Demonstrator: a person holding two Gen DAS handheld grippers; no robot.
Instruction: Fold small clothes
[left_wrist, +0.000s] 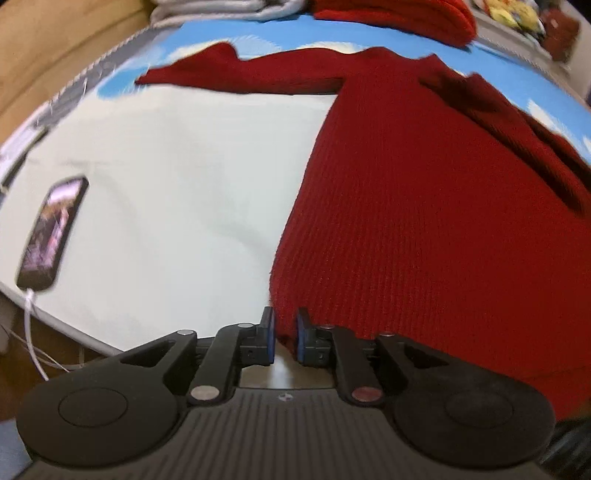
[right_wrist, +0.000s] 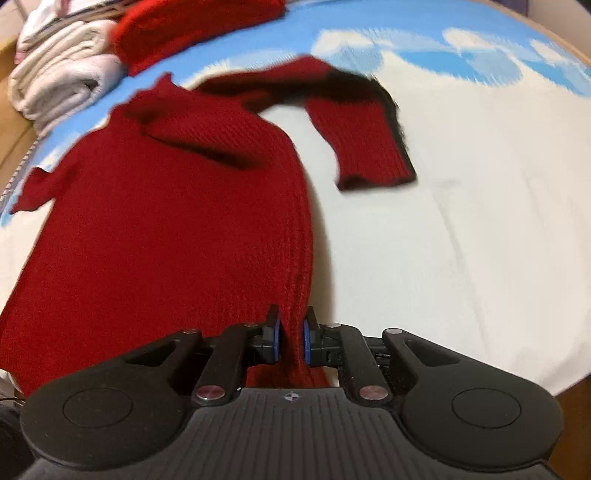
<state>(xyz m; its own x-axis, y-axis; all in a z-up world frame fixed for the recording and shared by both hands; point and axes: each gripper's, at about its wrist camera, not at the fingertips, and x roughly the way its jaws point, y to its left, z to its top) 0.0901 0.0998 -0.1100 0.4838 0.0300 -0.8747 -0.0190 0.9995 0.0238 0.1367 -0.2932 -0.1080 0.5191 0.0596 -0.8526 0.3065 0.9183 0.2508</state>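
Note:
A dark red knit sweater lies spread on a white and blue cloud-print sheet, hem toward me. My left gripper is shut on the hem's left corner. My right gripper is shut on the hem's right corner of the same sweater. One sleeve stretches out to the left. The other sleeve bends to the right with its cuff lying flat.
A phone on a white cable lies at the sheet's left edge. A second red knit garment and folded white clothes sit at the far edge. Brown floor shows beyond the sheet.

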